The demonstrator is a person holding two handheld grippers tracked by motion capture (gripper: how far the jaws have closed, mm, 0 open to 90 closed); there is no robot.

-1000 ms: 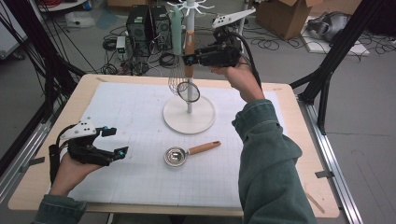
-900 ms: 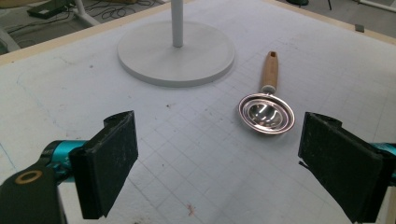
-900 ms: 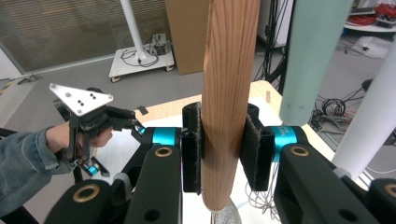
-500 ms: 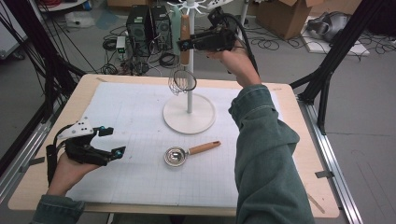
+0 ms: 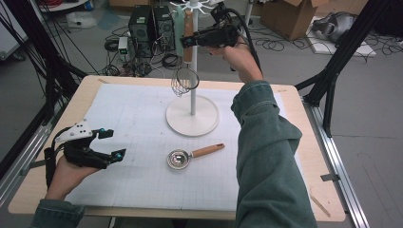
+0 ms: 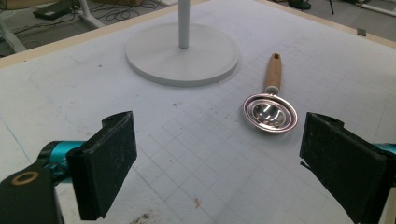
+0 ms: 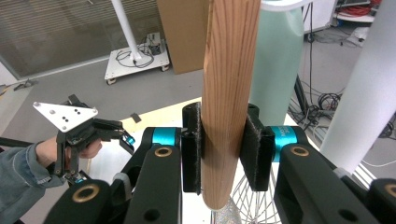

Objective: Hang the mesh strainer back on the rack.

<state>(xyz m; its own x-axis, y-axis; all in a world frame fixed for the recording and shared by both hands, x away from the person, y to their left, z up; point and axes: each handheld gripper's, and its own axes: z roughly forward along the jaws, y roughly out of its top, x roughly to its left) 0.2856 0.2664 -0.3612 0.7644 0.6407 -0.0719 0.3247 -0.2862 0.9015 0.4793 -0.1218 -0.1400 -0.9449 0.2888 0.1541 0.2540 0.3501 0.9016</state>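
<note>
High view: the right hand-held gripper point(image 5: 190, 39) clamps the whisk point(image 5: 186, 71) by its wooden handle up beside the rack point(image 5: 192, 111). Keep it vertical to hook it. The left hand-held gripper point(image 5: 111, 144) rests wide open.

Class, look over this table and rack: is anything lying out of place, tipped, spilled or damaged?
Nothing is spilled or broken. The small strainer lies alone on the mat, off the rack. The right gripper clamps the whisk by its wooden handle beside the pole.
</note>
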